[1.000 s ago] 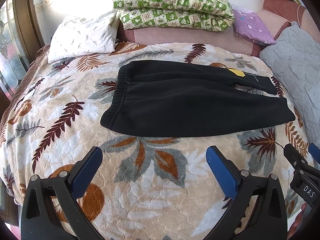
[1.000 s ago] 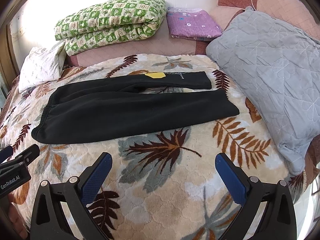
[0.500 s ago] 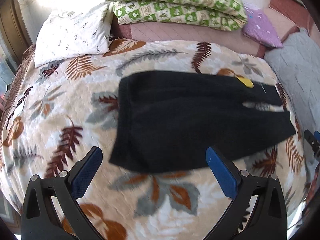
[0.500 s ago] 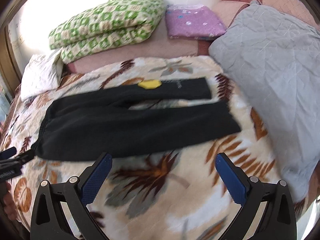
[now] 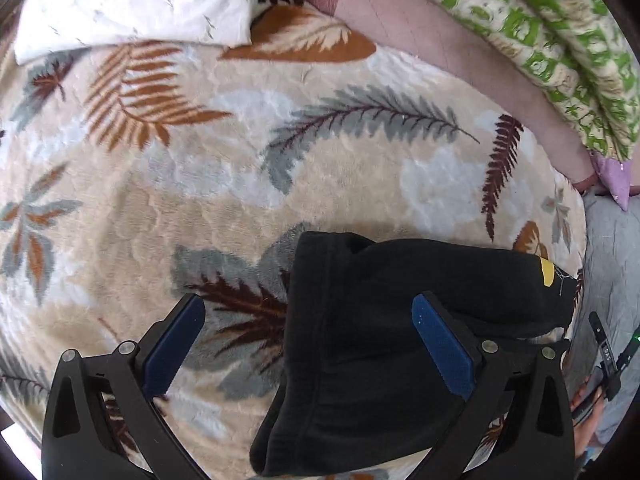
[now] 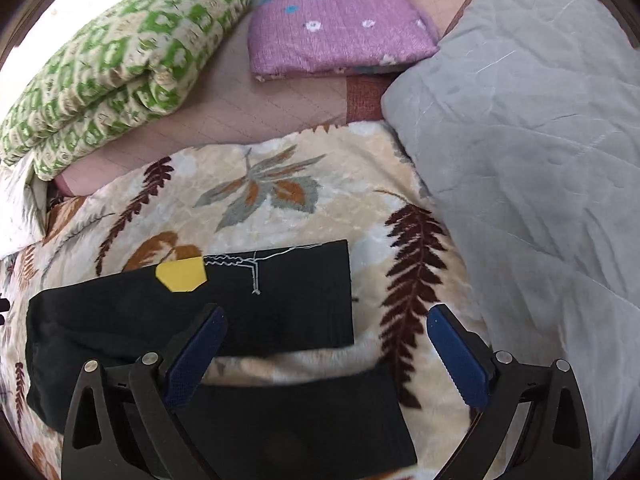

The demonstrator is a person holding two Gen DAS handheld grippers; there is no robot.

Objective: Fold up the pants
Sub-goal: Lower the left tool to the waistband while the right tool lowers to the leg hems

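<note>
The black fleece pants (image 5: 380, 340) lie flat on the leaf-print bed blanket (image 5: 200, 184), at 6 o'clock in both views. They look soft, limp and light. Best holds: waistband corner and cuff (image 6: 320, 288). Left hand-held gripper (image 5: 308, 344) and right hand-held gripper (image 6: 326, 354) both hang spread, empty.

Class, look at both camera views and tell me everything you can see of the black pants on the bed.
The black pants lie flat on the leaf-patterned blanket, not yet folded. They look like thick, soft fleece. The ribbed waistband sits between the open fingers of the left gripper. The two legs lie apart with blanket showing between them; the nearer leg's cuff end lies under the open right gripper. The farther leg carries a yellow patch and white stitching. Neither gripper is clamping the cloth.
</note>
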